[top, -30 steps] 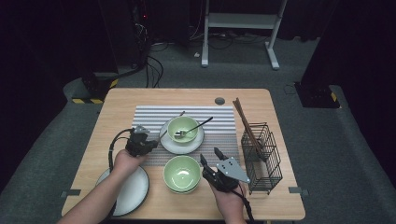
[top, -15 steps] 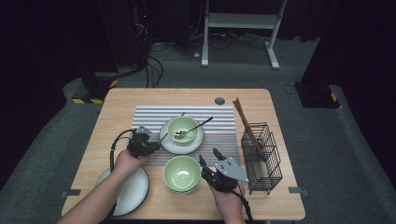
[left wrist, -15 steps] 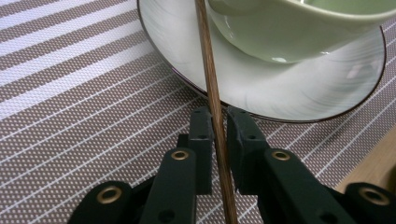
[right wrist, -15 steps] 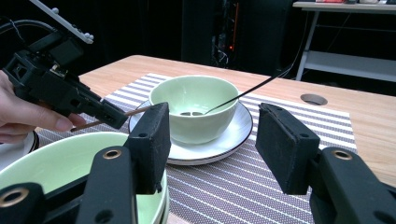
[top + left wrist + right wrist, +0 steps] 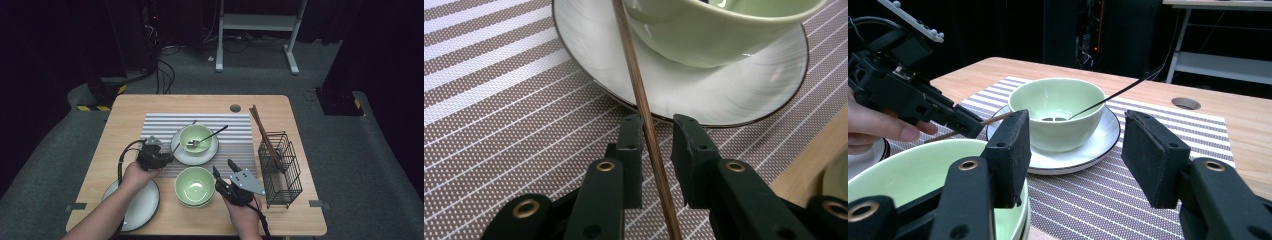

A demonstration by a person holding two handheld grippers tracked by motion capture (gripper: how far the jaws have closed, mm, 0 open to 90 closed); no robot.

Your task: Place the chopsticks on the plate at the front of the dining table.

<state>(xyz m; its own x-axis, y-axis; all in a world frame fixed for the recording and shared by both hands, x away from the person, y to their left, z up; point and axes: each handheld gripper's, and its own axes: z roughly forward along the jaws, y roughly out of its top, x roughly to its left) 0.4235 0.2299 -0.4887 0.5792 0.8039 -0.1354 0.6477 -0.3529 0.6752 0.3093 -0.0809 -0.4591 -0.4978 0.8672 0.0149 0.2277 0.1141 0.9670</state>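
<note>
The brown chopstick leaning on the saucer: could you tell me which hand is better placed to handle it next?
Left. The left gripper already has the chopstick between its just-opening fingers, while the right gripper stands open and empty beside the near green bowl.

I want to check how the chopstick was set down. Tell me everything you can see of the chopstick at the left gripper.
The chopstick is a thin, straight brown stick, wooden by its look. It lies between the left gripper, whose jaws have just been opening; a gap shows on one side. It slants up over the white plate's rim beside the green bowl, above the striped placemat.
</note>
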